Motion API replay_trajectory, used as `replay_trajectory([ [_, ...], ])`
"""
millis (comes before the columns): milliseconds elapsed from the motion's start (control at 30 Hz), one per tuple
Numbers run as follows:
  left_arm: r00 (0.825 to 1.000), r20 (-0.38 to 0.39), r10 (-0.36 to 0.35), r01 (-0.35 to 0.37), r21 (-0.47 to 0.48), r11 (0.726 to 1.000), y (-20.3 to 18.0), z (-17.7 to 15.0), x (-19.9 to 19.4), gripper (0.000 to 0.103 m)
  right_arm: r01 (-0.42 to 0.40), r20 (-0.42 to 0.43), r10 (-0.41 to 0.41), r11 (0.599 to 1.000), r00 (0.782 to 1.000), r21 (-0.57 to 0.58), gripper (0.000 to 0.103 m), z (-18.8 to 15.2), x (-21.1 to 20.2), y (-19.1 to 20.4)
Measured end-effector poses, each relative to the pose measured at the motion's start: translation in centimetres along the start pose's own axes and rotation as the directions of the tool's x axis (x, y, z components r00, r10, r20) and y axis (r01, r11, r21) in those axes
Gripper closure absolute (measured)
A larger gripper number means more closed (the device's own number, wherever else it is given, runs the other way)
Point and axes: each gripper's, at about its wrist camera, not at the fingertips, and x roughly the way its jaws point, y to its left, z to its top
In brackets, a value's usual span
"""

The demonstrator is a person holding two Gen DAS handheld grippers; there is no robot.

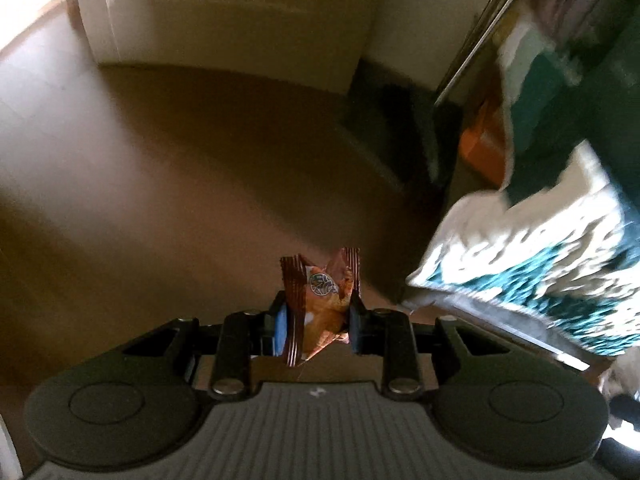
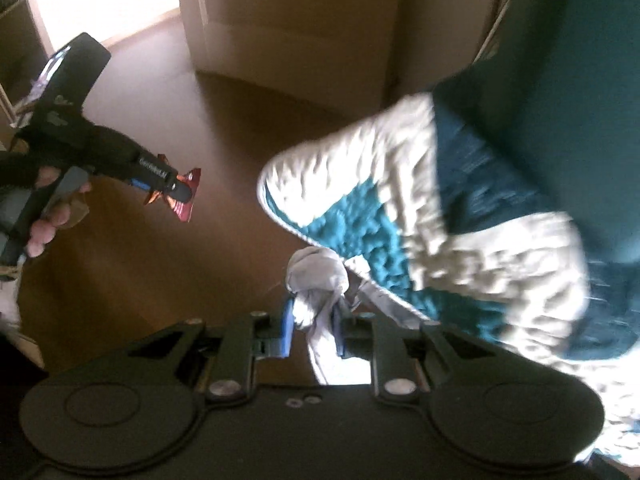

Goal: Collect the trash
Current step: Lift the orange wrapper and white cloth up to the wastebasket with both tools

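My left gripper is shut on a brown and orange snack wrapper and holds it in the air above the brown floor. The same gripper and wrapper show at the left of the right wrist view. My right gripper is shut on a crumpled white tissue or cloth, close beside the edge of a white and teal quilted blanket. The blanket also shows at the right in the left wrist view.
Brown floor spreads below. A cream wall and door frame stand at the back, with a bright doorway at the far left. Metal rails and an orange object lie at the right, blurred.
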Motion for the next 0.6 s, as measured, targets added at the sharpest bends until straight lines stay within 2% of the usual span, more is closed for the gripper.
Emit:
replay_trajectory([
  [133,0.997,0.074,-0.026,0.023,0.038,0.999,-2.0,0.9,-5.7,0.075,0.028,0.057,-0.028,1.0,0.998,0.009,0.084,0.5,-6.7,0.6],
  [300,0.983,0.173,-0.062,0.044,0.107,0.993,-5.0,1.4,-12.8,0.075,0.07,0.149,-0.073,0.997,0.986,0.024,0.084,0.4,-12.3,1.1],
  [467,0.957,0.264,-0.117,0.065,0.199,0.978,-9.3,1.1,-19.5,0.075,0.106,0.259,-0.107,0.994,0.96,0.021,0.084,0.8,-18.8,1.3],
  [600,0.936,0.312,-0.166,0.087,0.253,0.963,-12.1,0.9,-24.0,0.075,0.135,0.348,-0.135,0.991,0.928,0.025,0.084,1.4,-23.0,0.8],
])
